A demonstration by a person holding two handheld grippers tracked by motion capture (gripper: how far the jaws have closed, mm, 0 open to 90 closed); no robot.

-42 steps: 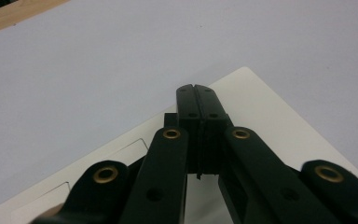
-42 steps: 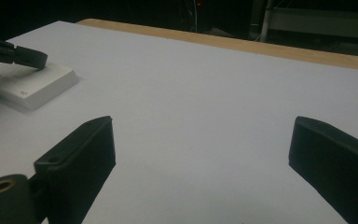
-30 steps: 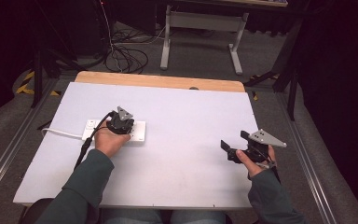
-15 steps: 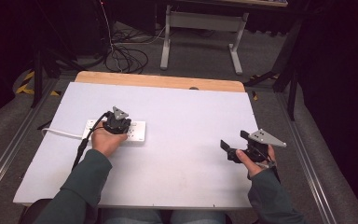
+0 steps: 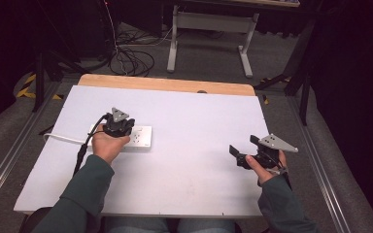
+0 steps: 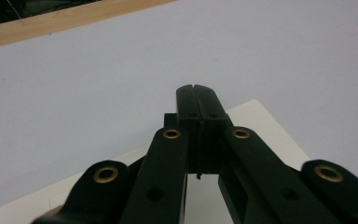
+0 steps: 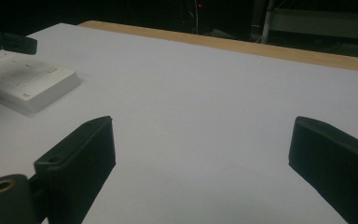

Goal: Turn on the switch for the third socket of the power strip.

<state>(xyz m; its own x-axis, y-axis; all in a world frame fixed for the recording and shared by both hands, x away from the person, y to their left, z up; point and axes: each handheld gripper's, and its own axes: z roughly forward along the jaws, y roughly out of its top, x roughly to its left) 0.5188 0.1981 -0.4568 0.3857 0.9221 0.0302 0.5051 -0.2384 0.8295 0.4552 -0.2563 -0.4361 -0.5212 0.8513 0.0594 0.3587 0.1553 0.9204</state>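
White power strip point(image 5: 135, 138) lies under the pressed-together left claw point(image 6: 197, 89); right claw point(image 7: 200, 154) spread over bare tabletop point(image 5: 199, 121).

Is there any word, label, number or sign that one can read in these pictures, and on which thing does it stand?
No text can be read.
Power strip: faint grey and small dark marks on its top face, too blurred to read.
Left gripper, jaws closed over the strip: no lettering.
Right gripper, jaws open: no lettering.
Table: plain white, no marks.
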